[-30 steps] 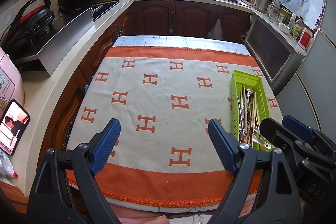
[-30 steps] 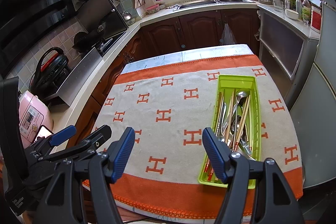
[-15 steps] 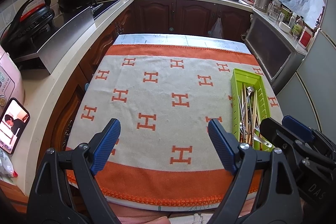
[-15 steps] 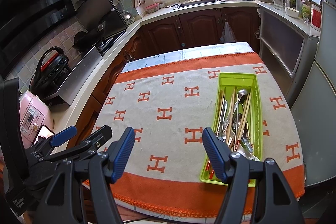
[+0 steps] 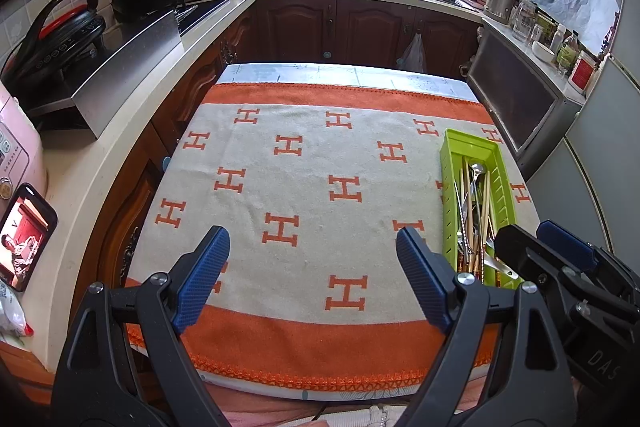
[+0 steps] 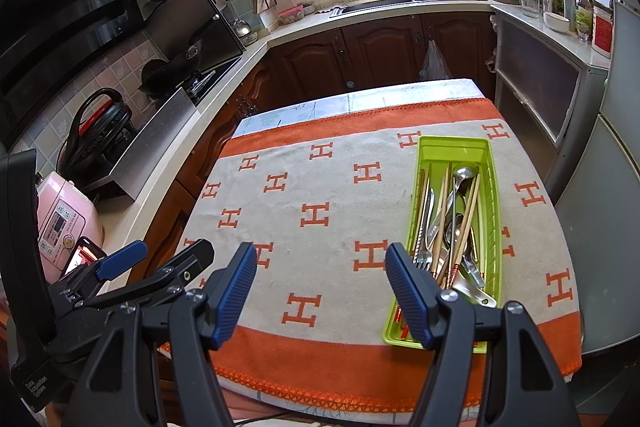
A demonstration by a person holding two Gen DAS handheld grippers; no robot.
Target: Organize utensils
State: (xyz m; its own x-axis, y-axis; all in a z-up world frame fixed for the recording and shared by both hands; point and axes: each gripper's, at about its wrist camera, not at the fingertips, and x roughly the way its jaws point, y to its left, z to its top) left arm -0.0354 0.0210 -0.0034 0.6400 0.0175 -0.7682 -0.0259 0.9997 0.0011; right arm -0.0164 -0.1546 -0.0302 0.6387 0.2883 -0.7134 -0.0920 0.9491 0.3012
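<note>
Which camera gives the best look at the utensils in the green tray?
The right wrist view: the green tray lies nearly whole, utensils seen from above. The left wrist view shows the tray foreshortened, its near end hidden behind the right gripper.

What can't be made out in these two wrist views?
- Near end of green tray: hidden behind a right gripper finger in its own view.
- Utensils, left view: too jumbled to count.
- Tray's far wall, left view: foreshortened.
- Left gripper: base cut off by the frame edge.

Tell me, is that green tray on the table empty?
No, the green tray holds a jumble of utensils, including a spoon, a fork and wooden chopsticks.
</note>
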